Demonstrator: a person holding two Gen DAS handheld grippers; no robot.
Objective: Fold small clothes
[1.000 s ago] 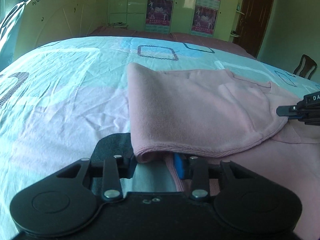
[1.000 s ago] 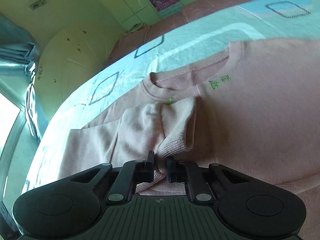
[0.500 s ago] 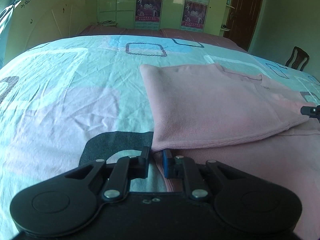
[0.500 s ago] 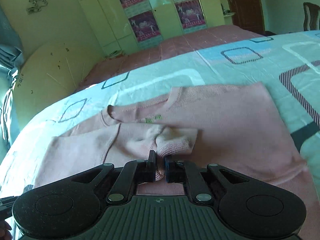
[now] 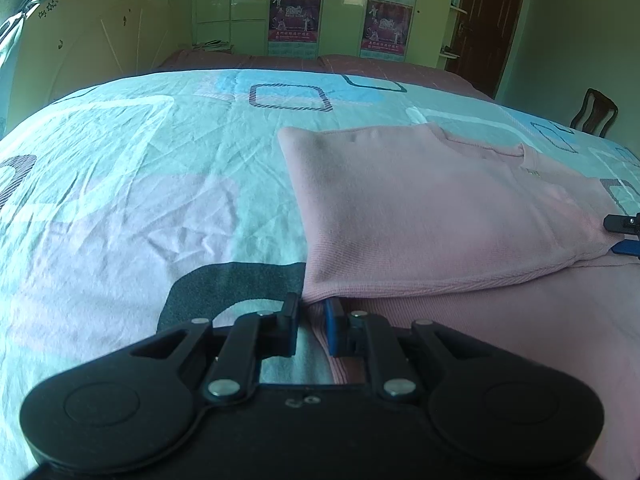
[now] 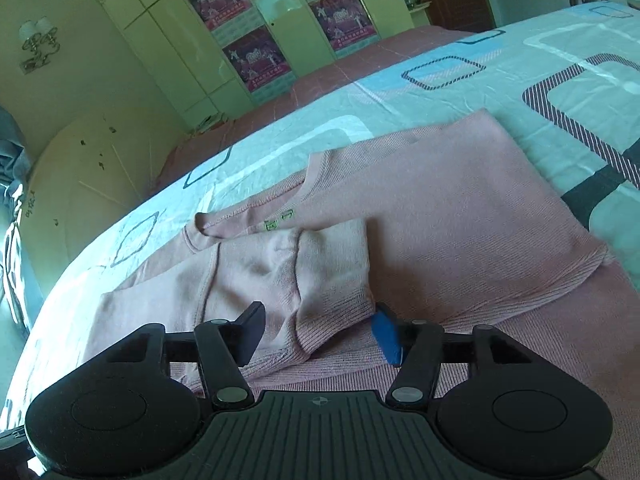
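Observation:
A pink sweater (image 5: 420,208) lies on the patterned bedsheet (image 5: 120,200), with one side folded over its body. My left gripper (image 5: 312,320) is shut on the sweater's near edge, pink fabric pinched between its narrow jaws. In the right wrist view the folded-in sleeve with its ribbed cuff (image 6: 332,276) lies across the sweater (image 6: 460,220) below the neckline. My right gripper (image 6: 320,332) is opening its jaws; the cuff lies between them, with neither pad pressing on it. The tips of the right gripper (image 5: 624,236) show at the far right edge of the left wrist view.
The bed's sheet (image 6: 520,64) spreads wide around the sweater. Beyond the bed stand a wardrobe with posters (image 5: 296,20), a dark door (image 5: 488,28) and a wooden chair (image 5: 596,112). A pale rounded headboard (image 6: 92,168) is at the left.
My right gripper carried the sleeve cuff across the sweater, then spread its jaws and let it go. My left gripper's jaws closed on the sweater's edge and stayed put.

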